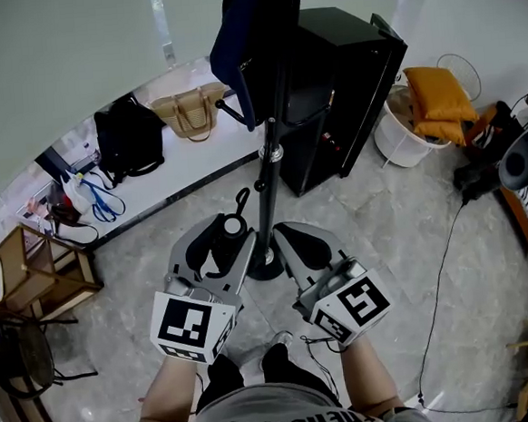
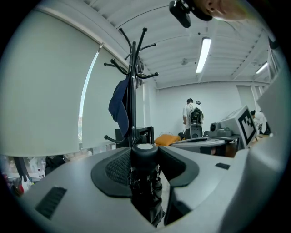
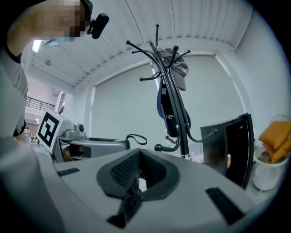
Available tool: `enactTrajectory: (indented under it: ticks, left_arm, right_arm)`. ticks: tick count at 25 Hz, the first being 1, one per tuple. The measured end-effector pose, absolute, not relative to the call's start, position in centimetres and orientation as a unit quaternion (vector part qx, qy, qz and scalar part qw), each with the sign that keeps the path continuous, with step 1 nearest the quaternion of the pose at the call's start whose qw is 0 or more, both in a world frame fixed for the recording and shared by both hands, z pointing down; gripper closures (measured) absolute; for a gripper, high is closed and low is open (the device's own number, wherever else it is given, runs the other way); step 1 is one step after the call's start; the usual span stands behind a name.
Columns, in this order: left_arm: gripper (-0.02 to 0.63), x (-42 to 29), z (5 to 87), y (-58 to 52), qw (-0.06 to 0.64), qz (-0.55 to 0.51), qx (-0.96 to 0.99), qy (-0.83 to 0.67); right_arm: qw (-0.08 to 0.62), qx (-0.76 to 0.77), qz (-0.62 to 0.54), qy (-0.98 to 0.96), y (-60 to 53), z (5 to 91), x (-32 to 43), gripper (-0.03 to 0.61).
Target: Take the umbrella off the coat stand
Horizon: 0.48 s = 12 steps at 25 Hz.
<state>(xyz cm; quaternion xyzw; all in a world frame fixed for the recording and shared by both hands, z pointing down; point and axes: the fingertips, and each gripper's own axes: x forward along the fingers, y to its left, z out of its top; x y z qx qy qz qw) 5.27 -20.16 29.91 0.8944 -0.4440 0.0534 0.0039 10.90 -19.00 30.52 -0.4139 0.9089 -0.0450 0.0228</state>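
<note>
A folded black umbrella [image 1: 232,228] with a pale round end cap stands upright between the jaws of my left gripper [image 1: 223,240], which is shut on it. In the left gripper view the umbrella [image 2: 144,179] fills the gap at my left gripper [image 2: 146,169]. Its wrist strap [image 1: 241,199] loops up beside the black coat stand [image 1: 268,155]. The stand [image 2: 132,86] rises just beyond the umbrella. My right gripper [image 1: 301,241] sits right of the pole, its jaws together and empty. The right gripper view shows the right gripper [image 3: 137,176] before the stand [image 3: 175,104].
A navy bag [image 1: 234,37] hangs on the stand. Behind the stand is a black cabinet [image 1: 349,76]. A white basket [image 1: 404,140] with orange cloth stands at the right. Bags [image 1: 129,134] lie by the wall, a wooden chair [image 1: 34,269] is left, and a cable [image 1: 437,265] crosses the floor.
</note>
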Motion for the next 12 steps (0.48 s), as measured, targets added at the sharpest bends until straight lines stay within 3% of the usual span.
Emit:
enactTrajectory:
  ticks: [12]
  left_arm:
    - [0.417, 3.1, 28.1, -18.5, -0.009, 0.042, 0.914, -0.404]
  right_arm:
    - [0.02, -0.444, -0.033, 0.895, -17.3, 29.1, 8.0, 0.566]
